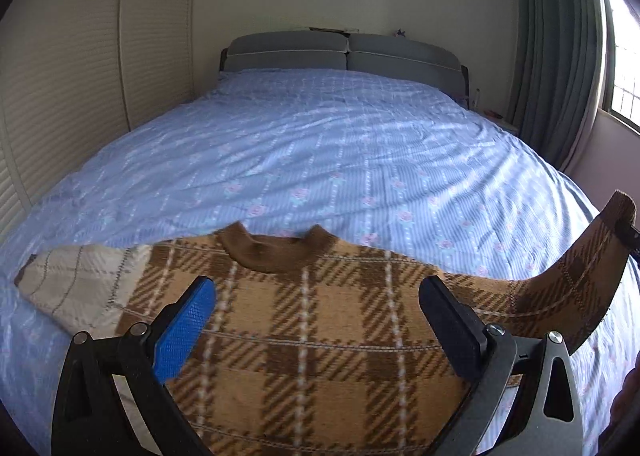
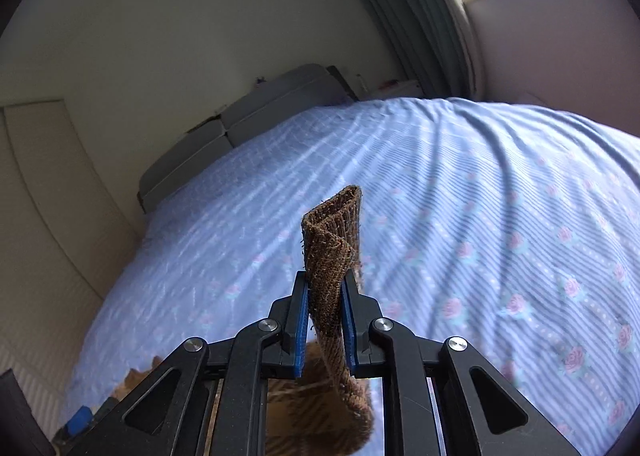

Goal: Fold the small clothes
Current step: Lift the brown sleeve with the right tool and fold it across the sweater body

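The left gripper (image 1: 316, 320) hovers, jaws spread wide, over the plaid sweater (image 1: 304, 336) lying flat at the bed's (image 1: 320, 159) near edge; the right gripper (image 2: 326, 320) pinches its raised cuff (image 2: 332, 252) (probably to fold the sleeve inward).

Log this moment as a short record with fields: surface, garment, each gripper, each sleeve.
surface: bed with blue floral sheet
garment: brown plaid sweater lying flat, collar toward the headboard
left gripper: open, above the sweater's chest, holding nothing
right gripper: shut on the cuff
right sleeve: lifted off the bed by its cuff
left sleeve: lying flat, pale side up
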`<act>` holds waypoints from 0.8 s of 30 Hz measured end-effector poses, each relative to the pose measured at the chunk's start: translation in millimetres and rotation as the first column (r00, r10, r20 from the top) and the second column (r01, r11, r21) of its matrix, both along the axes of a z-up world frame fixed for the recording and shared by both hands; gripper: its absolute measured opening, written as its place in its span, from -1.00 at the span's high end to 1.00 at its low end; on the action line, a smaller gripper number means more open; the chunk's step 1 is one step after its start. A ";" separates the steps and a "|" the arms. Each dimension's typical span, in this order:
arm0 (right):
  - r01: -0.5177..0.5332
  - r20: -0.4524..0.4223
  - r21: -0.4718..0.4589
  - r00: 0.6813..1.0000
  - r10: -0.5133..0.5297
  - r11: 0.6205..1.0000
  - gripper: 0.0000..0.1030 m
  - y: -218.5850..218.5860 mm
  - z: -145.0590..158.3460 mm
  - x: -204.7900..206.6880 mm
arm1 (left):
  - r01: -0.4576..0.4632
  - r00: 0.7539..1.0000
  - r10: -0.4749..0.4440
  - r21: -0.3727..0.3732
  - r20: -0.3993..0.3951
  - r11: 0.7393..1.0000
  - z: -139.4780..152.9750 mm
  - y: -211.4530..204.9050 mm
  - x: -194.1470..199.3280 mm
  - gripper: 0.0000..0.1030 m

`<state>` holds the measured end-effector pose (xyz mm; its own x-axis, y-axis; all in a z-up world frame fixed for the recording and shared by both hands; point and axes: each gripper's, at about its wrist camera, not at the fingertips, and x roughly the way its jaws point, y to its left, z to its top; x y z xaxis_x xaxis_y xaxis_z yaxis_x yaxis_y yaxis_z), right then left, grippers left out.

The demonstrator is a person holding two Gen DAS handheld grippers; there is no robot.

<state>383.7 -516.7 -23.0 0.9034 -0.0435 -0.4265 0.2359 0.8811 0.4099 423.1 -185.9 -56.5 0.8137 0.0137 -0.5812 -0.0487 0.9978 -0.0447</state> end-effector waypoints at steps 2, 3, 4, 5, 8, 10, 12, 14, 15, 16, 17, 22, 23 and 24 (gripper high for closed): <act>-0.056 0.024 -0.035 0.998 0.057 0.998 0.69 37.7 16.3 4.5 | -0.029 0.999 0.030 -0.009 0.012 1.000 8.2 35.0 -7.5 -1.00; -0.082 0.032 -0.047 0.996 0.084 0.995 0.69 57.7 21.7 6.6 | -0.043 0.999 0.043 -0.013 0.017 0.999 11.5 52.4 -10.7 -1.00; -0.108 0.039 -0.056 0.993 0.111 0.993 0.69 78.4 26.2 10.1 | -0.060 0.998 0.060 -0.017 0.020 0.998 15.0 73.6 -14.7 -1.00; -0.135 0.043 -0.065 0.990 0.138 0.989 0.69 99.5 30.2 14.5 | -0.074 0.997 0.074 -0.019 0.020 0.997 17.2 89.9 -18.1 -1.00; -0.207 0.042 -0.100 0.976 0.212 0.973 0.69 163.0 34.1 25.8 | -0.116 0.993 0.116 -0.018 0.025 0.993 20.3 143.3 -31.2 -1.00; -0.261 0.028 -0.123 0.963 0.267 0.957 0.69 209.0 31.5 35.1 | -0.153 0.988 0.153 -0.018 0.025 0.988 19.7 179.7 -39.6 -1.00; -0.311 0.006 -0.141 0.949 0.315 0.940 0.69 252.4 21.1 38.0 | -0.192 0.981 0.192 -0.030 0.017 0.981 16.7 214.0 -47.7 -1.00; -0.360 -0.031 -0.182 0.932 0.361 0.915 0.69 298.6 9.4 46.9 | -0.235 0.972 0.235 -0.032 0.009 0.972 10.9 243.7 -54.5 -1.00; -0.384 -0.056 -0.212 0.923 0.381 0.899 0.69 321.1 1.6 48.9 | -0.254 0.967 0.255 -0.032 0.004 0.967 7.5 257.7 -57.3 -1.00; -0.407 -0.085 -0.244 0.913 0.399 0.880 0.69 344.5 -7.8 51.6 | -0.277 0.961 0.277 -0.031 -0.006 0.960 1.9 274.7 -60.0 -1.00; -0.428 -0.124 -0.278 0.904 0.410 0.860 0.69 368.2 -21.0 52.7 | -0.292 0.956 0.292 -0.029 -0.017 0.956 -2.4 285.8 -61.7 -1.00; -0.540 -0.332 -0.354 0.836 0.438 0.763 0.69 447.2 -86.5 60.4 | -0.337 0.940 0.336 -0.002 -0.065 0.942 -25.8 327.0 -67.2 -1.00; -0.554 -0.363 -0.358 0.824 0.435 0.751 0.69 456.1 -96.6 61.6 | -0.340 0.938 0.339 0.000 -0.071 0.940 -29.0 331.6 -68.2 -1.00; -0.565 -0.380 -0.358 0.815 0.437 0.743 0.69 465.3 -103.5 54.5 | -0.343 0.937 0.342 0.001 -0.075 0.939 -31.6 336.4 -69.9 -1.00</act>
